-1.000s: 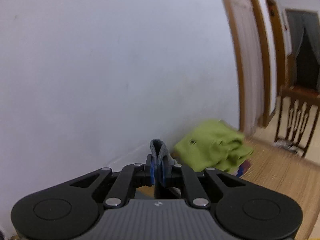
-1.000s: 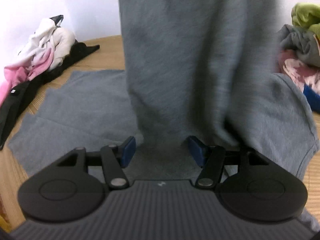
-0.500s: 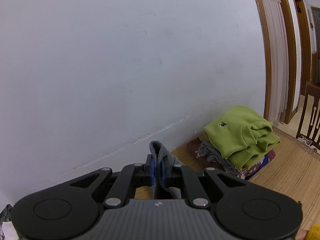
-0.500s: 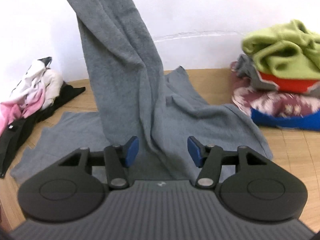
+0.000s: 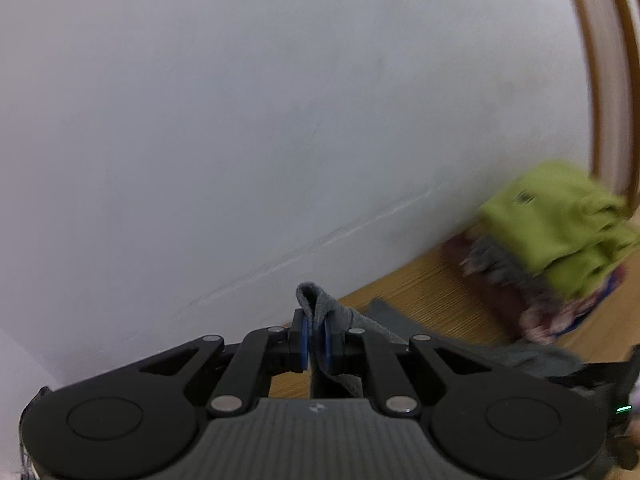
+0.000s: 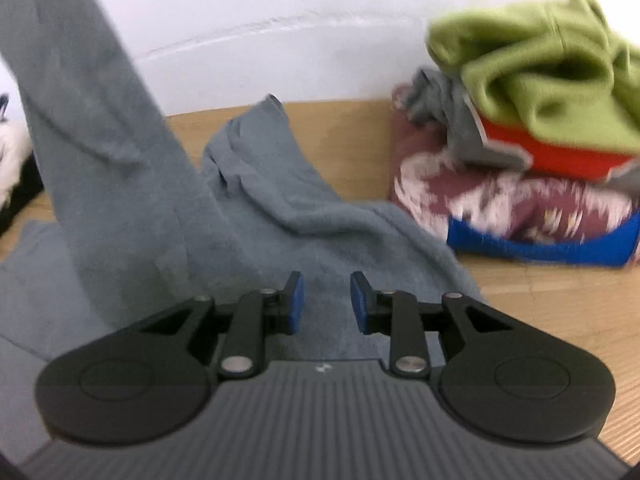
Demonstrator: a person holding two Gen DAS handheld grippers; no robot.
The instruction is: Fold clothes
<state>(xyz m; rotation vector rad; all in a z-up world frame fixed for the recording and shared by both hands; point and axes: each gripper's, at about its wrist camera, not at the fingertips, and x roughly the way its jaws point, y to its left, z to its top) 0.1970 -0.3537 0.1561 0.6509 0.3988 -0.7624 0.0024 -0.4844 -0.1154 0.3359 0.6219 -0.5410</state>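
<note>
Here, grey garment (image 5: pixel 316 300) pinched in left tongs (image 5: pixel 315 340), below right tongs (image 6: pixel 326 300).

Left gripper (image 5: pixel 316 339) at six o'clock, blue pads clamped on a fold of grey garment (image 5: pixel 314 300), cloth poking up above the pads and trailing off toward four o'clock across the wooden floor (image 5: pixel 420 292). White wall (image 5: pixel 260 120) over most of the frame. At three o'clock, blurred, a stack of folded clothes (image 5: pixel 532 280) against the wall, green garment (image 5: pixel 556 224) on top. Wooden door frame (image 5: pixel 604 80) at two o'clock.
</note>
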